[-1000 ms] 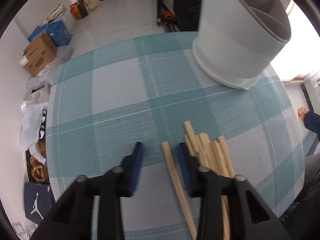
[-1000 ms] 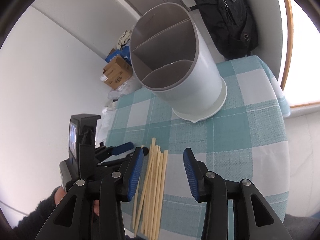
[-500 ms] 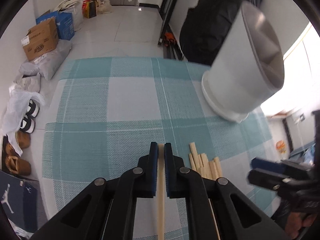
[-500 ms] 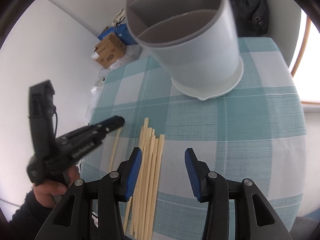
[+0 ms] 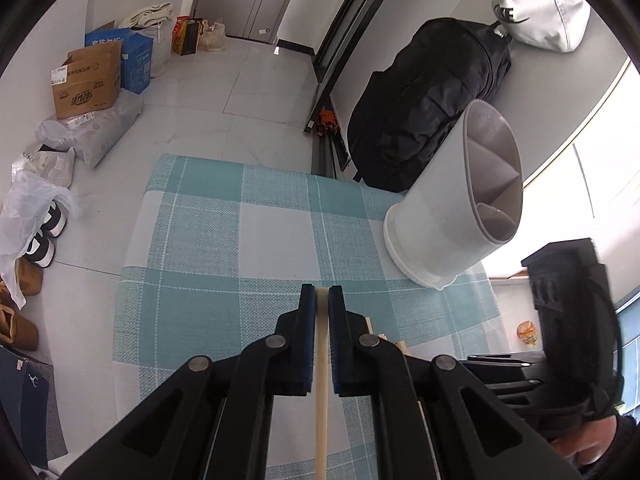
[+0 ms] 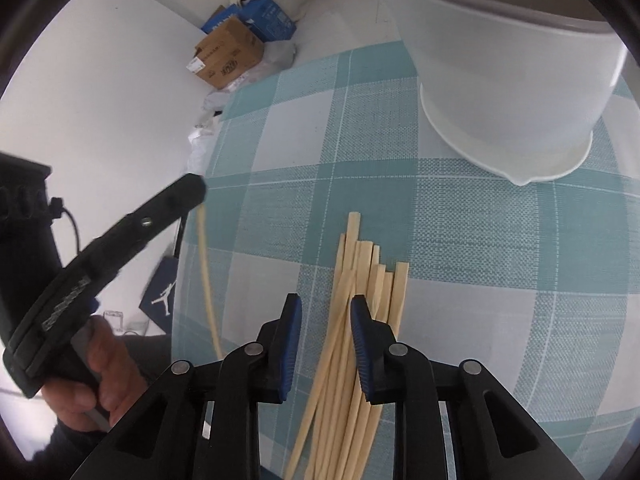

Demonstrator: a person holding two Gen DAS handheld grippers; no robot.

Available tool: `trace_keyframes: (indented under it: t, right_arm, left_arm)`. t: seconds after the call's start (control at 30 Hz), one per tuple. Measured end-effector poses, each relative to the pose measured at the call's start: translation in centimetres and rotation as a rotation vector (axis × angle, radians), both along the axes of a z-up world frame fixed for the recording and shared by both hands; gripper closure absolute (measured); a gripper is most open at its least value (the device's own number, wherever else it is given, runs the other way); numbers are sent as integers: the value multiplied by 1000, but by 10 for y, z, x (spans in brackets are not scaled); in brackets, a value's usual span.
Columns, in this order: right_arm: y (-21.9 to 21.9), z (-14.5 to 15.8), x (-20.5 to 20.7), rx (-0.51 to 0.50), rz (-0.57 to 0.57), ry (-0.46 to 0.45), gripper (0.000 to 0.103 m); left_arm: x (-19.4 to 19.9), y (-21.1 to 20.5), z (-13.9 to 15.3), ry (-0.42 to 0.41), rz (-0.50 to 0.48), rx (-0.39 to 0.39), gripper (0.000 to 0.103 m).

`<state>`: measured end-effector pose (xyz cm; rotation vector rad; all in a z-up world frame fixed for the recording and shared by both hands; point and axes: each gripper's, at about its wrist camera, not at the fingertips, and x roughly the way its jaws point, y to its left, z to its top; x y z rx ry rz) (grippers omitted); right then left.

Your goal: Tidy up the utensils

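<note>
Left tool point(image 5: 322, 300) pinching a single chopstick point(image 5: 321, 380) lifted off the tabletop point(image 5: 248, 240); right tool point(image 6: 326, 312), jaws just closing yet apart, straddling the chopstick bundle point(image 6: 360, 320) near the tabletop's front edge, with the white divided holder point(image 5: 452, 216) toward its far right corner.

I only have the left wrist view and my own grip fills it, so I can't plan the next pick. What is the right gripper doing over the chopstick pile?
Observer: The right gripper is low over the pile of chopsticks, jaws astride a few sticks. They have just been closing, but the pads do not look pressed on yet.
Operator: How does the pile lie?
Observer: It is a loose fan on the checked cloth, ends uneven, pointing towards the holder.
Operator: Is my stick clear of it?
Observer: Yes. The single chopstick in the left gripper hangs apart from the pile, to its left in the right wrist view.
</note>
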<state>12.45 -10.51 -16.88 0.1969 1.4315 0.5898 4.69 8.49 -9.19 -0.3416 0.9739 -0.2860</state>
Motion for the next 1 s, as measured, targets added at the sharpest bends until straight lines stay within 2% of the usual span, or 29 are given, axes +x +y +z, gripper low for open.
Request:
trace_keyframes:
  t: [0.2,0.37,0.57,0.77,0.87,1.0]
  right_arm:
    - [15,-3,2,-156,18,-15,81]
    - [25,-2,-2,-222,1,-59,90]
    - [12,7,-8,-197,-62,-103,97]
    - [-7,20,-7,-94,-119,-133,97]
    - [-22,41,-13,-33,-151,-210,97]
    - [-40,73,-29,50,-185,-362,97]
  left_arm:
    - [-3,10,7,-25,21,-26,101]
    - [-6,17,12,-47,31,-37,101]
    - [-7,21,13,-50,38,-42,101]
    - [-9,21,14,-54,36,-40,101]
    - [-12,19,19,-75,31,-40,101]
    - [-19,12,27,-103,-1,-19,101]
